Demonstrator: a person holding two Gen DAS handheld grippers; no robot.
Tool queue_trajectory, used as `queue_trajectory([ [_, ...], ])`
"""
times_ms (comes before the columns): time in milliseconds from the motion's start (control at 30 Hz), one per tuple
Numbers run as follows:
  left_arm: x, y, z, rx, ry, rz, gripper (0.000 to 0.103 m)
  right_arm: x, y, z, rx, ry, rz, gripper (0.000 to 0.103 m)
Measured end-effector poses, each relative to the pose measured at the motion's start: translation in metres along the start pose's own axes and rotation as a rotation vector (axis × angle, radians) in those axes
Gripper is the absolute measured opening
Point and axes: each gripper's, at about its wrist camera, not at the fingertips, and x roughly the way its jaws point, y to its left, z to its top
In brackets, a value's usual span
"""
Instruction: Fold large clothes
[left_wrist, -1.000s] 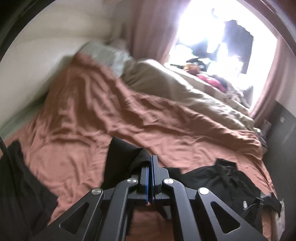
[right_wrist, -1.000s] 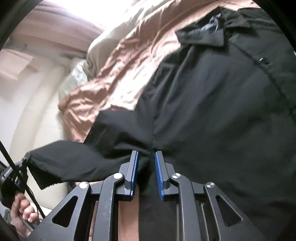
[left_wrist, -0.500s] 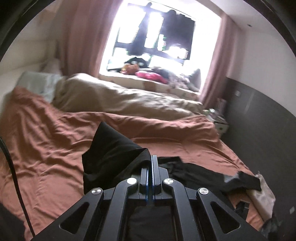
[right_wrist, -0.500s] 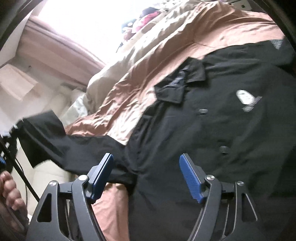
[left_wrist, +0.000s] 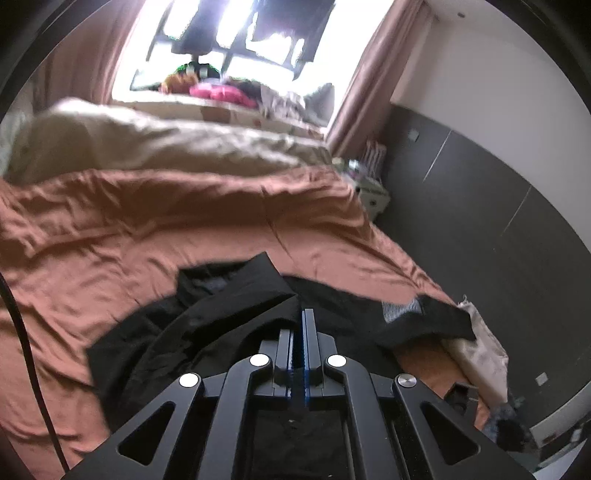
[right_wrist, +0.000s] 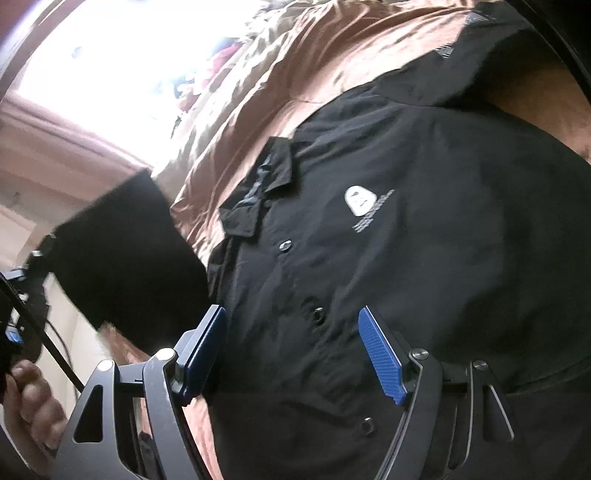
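A large black button-up shirt (right_wrist: 424, 258) with a white chest logo (right_wrist: 357, 201) lies front up on a rust-coloured bedspread (left_wrist: 129, 236). My left gripper (left_wrist: 303, 314) is shut on the shirt's black sleeve (left_wrist: 229, 306) and holds it lifted over the shirt body; the raised sleeve also shows in the right wrist view (right_wrist: 125, 258). My right gripper (right_wrist: 291, 343) is open and empty, its blue pads (right_wrist: 380, 354) spread just above the shirt's button placket.
A beige duvet (left_wrist: 166, 144) lies across the far side of the bed. A window sill with piled clothes (left_wrist: 229, 92) is behind it. A dark wall panel (left_wrist: 480, 221) runs along the bed's right edge. A black cable (left_wrist: 26, 332) hangs at left.
My right gripper has opened wide and let go of the shirt. My left gripper has carried the sleeve to the right, over the shirt body.
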Motion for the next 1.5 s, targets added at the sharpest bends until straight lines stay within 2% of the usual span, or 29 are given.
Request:
queue_trajectory([
  [33,0.011,0.001,-0.003,-0.014,0.036,-0.002,0.008,0.0,-0.002,0.002,0.009,-0.003,0.001,0.073],
  [67,0.026,0.003,-0.007,-0.032,0.094,-0.008,0.023,-0.001,-0.004,0.004,0.017,-0.007,0.0,0.073],
  [100,0.037,0.005,-0.012,-0.047,0.139,-0.014,0.043,-0.004,-0.009,0.006,0.022,-0.014,-0.007,0.073],
  [167,0.052,0.008,-0.026,-0.057,0.193,-0.036,0.061,-0.008,-0.012,0.012,0.023,-0.034,-0.03,0.073],
  [267,0.048,0.017,-0.039,-0.051,0.201,-0.037,0.065,-0.009,-0.012,0.014,0.017,-0.047,-0.045,0.073],
  [467,0.013,0.033,-0.045,-0.107,0.162,-0.104,0.086,-0.009,0.005,0.005,-0.036,-0.027,-0.002,0.073],
  [600,-0.009,0.042,-0.041,-0.089,0.13,-0.045,0.087,-0.009,0.016,-0.001,-0.078,-0.028,0.022,0.073],
  [733,-0.028,0.067,-0.053,-0.095,0.111,0.085,0.087,0.009,0.012,-0.003,-0.053,0.04,0.096,0.073],
  [833,-0.036,0.089,-0.07,-0.101,0.123,0.18,0.087,0.029,0.003,-0.005,-0.021,0.085,0.091,0.073],
  [1000,-0.033,0.123,-0.102,-0.138,0.17,0.251,0.066,0.065,-0.016,0.002,0.068,0.157,0.097,0.073],
  [1133,-0.022,0.14,-0.128,-0.148,0.221,0.293,0.06,0.08,-0.022,0.01,0.098,0.175,0.101,0.073],
  [1267,-0.011,0.15,-0.148,-0.158,0.248,0.306,0.057,0.085,-0.026,0.015,0.115,0.172,0.11,0.062],
  [1333,-0.003,0.152,-0.154,-0.155,0.265,0.321,0.056,0.083,-0.03,0.015,0.121,0.165,0.099,0.05],
  [1400,0.004,0.153,-0.159,-0.146,0.281,0.342,0.048,0.083,-0.031,0.014,0.115,0.184,0.109,0.008],
  [1467,0.008,0.155,-0.163,-0.138,0.29,0.373,0.044,0.079,-0.032,0.013,0.135,0.191,0.166,0.007],
  [1500,0.009,0.156,-0.164,-0.135,0.29,0.386,0.039,0.07,-0.032,0.018,0.132,0.156,0.182,0.006],
])
